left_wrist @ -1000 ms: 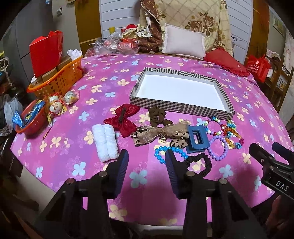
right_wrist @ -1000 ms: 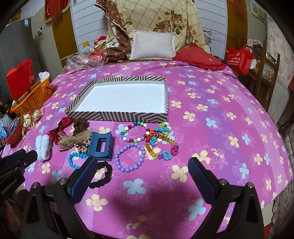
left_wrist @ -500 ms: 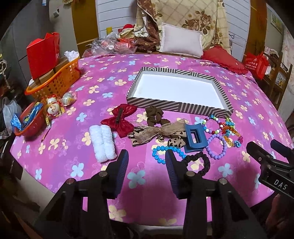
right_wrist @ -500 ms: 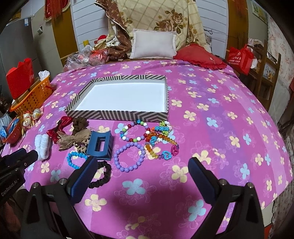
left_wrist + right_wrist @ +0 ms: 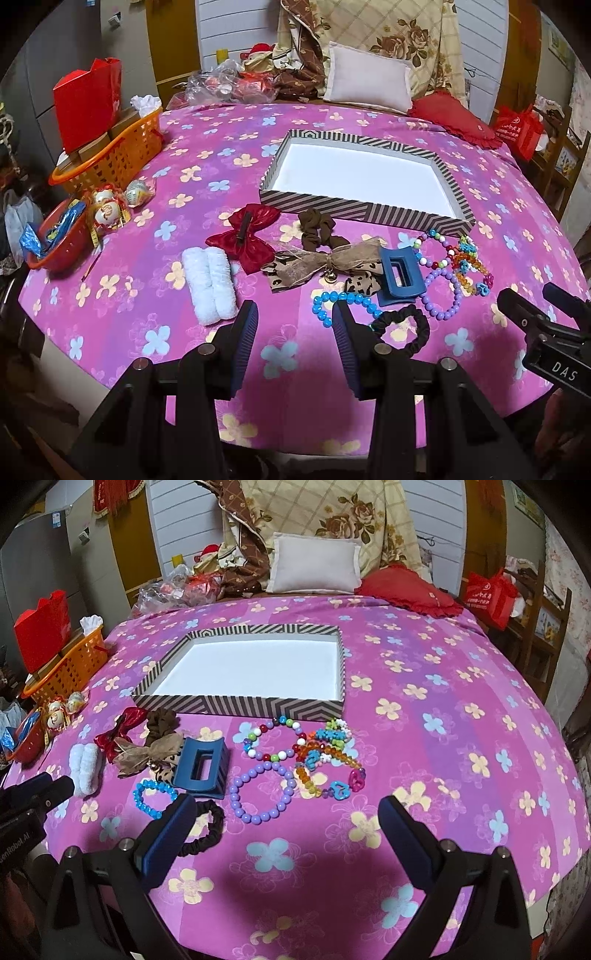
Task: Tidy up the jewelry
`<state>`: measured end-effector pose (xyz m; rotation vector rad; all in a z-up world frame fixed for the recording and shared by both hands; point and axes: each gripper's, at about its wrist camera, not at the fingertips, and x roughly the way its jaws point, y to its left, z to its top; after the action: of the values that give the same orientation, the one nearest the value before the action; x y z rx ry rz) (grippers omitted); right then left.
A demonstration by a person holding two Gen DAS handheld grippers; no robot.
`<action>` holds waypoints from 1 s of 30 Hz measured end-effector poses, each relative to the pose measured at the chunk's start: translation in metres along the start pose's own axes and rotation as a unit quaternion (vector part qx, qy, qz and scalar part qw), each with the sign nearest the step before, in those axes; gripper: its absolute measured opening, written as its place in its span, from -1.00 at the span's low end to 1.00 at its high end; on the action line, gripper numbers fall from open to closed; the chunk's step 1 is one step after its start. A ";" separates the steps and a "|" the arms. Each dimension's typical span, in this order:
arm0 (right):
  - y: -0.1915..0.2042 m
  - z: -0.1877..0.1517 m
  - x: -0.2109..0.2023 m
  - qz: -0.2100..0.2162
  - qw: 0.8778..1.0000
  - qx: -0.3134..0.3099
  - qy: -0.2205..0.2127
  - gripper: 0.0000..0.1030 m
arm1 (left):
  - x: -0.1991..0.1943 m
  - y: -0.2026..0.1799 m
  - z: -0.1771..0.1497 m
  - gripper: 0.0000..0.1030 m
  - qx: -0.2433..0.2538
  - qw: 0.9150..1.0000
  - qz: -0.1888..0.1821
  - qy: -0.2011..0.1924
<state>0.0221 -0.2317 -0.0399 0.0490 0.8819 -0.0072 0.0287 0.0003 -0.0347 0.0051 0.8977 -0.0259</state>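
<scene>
Both tools (image 5: 291, 314) (image 5: 288, 808) gape empty; white scrunchie (image 5: 210, 284) lies lengthwise, pointing away.

— How is the scene lit?
— Warm indoor light is cast from above. The white floor of the striped box (image 5: 365, 177) is blown out to a flat glare in both views.

— Where are shadows seen?
— A soft dark patch is thrown on the pink tablecloth (image 5: 443, 709) just ahead of the right gripper (image 5: 288, 830), and a fainter one under the left gripper (image 5: 291, 339).

— And sharpness?
— The middle is rendered crisply; the beads are resolved singly. Strong fisheye bending is shown, the table edge is curved, and the corners are swallowed by black vignette. The room beyond is dimmer.
</scene>
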 end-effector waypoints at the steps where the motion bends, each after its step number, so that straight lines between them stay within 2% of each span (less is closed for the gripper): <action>1: 0.000 0.000 0.001 0.000 1.000 0.000 0.002 0.95 | 0.001 0.002 0.000 -0.47 -0.001 1.000 0.000 0.000; 10: -0.017 -0.002 0.014 0.023 0.998 0.048 0.024 0.95 | 0.005 0.021 0.003 -0.47 -0.019 1.000 -0.009 0.004; 13: -0.018 -0.001 0.014 0.007 0.999 0.036 0.018 0.95 | 0.007 0.028 0.005 -0.47 -0.020 1.000 -0.011 0.006; 17: -0.019 0.002 0.015 0.010 0.999 0.030 0.019 0.95 | 0.012 0.040 0.005 -0.47 -0.010 1.000 -0.009 0.015; 21: -0.013 0.002 0.021 -0.015 1.000 -0.006 0.026 0.95 | 0.019 0.053 0.006 -0.47 -0.014 0.999 -0.010 0.031; 30: -0.021 0.009 0.031 -0.015 0.999 -0.021 0.034 0.95 | 0.040 0.075 0.008 -0.47 -0.032 0.997 -0.037 0.060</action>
<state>0.0487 -0.2530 -0.0589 -0.0035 0.9505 -0.0143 0.0621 0.0745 -0.0614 -0.0879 1.0182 -0.0666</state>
